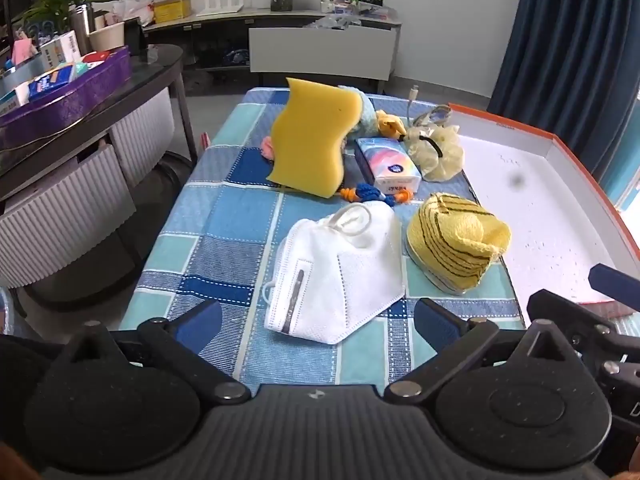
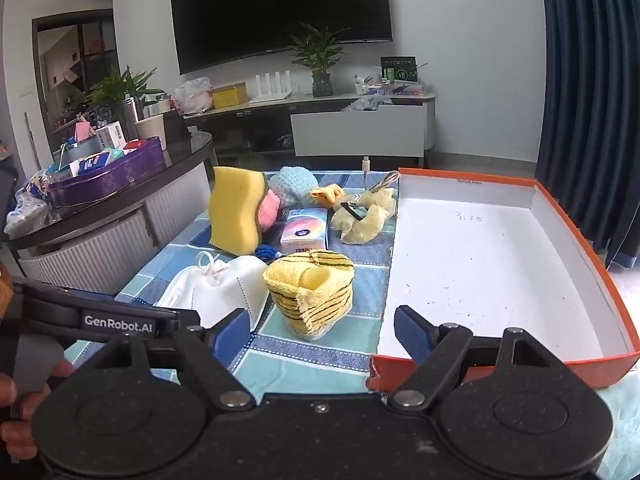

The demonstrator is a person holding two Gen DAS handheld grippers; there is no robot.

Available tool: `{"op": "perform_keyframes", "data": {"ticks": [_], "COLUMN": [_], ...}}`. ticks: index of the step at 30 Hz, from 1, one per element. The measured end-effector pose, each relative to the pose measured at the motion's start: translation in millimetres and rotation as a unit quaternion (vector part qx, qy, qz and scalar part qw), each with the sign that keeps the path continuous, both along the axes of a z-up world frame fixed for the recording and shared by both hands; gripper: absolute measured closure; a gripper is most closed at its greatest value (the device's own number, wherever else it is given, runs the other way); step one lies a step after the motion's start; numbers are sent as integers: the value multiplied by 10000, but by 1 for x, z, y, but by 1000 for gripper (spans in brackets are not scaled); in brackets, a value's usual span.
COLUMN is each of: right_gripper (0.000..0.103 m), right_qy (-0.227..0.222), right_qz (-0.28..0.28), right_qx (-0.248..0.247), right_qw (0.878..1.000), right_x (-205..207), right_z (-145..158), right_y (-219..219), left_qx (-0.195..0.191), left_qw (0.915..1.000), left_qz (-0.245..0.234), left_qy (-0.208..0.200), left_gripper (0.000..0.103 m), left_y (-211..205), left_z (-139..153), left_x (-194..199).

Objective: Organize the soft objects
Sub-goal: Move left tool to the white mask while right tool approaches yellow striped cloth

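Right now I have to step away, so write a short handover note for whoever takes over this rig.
Left gripper: open, holding nothing, hovering near the white face mask.
Right gripper: open, holding nothing, near the yellow striped cloth.
On the checked tablecloth: mask, cloth, yellow sponge, tissue pack, pale yellow scrunchie, knitted pieces behind.
Orange box: holds none of these items.
Done: nothing sorted. Left: every soft item, presumably into the box.

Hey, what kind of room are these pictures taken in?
Most likely a home living room. A large wall-mounted TV hangs above a low media cabinet with potted plants, and blue curtains hang at the right. The work surface is a small table under a blue checked cloth.
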State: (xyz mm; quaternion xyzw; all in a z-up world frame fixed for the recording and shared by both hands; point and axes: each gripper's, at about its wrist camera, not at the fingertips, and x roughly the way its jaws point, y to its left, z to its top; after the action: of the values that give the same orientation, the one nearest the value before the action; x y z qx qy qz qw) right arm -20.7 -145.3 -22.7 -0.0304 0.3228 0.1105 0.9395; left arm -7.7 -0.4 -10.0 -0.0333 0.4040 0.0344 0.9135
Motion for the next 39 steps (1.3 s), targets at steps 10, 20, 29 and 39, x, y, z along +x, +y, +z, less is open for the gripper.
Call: {"op": "perform_keyframes", "data": {"ticks": [10,20,29,39], "right_gripper": [10,10,10,10], "right_qy": [40,56,117,136], "right_qz": [-52,25,45,102], "right_qx": [35,-71,-109,-179], "right_qw": [10000,10000,9999,9997], "right_x": [5,7,11,12], "right_z": [-4,-7,-9,-11], "right_y": [-5,-3,-2,3], "left_qx": [18,3,1,-29], "left_qw": [9999,9999,9998,9998], "left_qz": [-140,-150,-158,-122], "left_qy": [25,83,99,126], "left_gripper": [0,0,0,0], "left_y": [-3,-5,-5,-2], "left_z": [-3,-4,-6,-8], "left_x": [7,9,10,10]}}
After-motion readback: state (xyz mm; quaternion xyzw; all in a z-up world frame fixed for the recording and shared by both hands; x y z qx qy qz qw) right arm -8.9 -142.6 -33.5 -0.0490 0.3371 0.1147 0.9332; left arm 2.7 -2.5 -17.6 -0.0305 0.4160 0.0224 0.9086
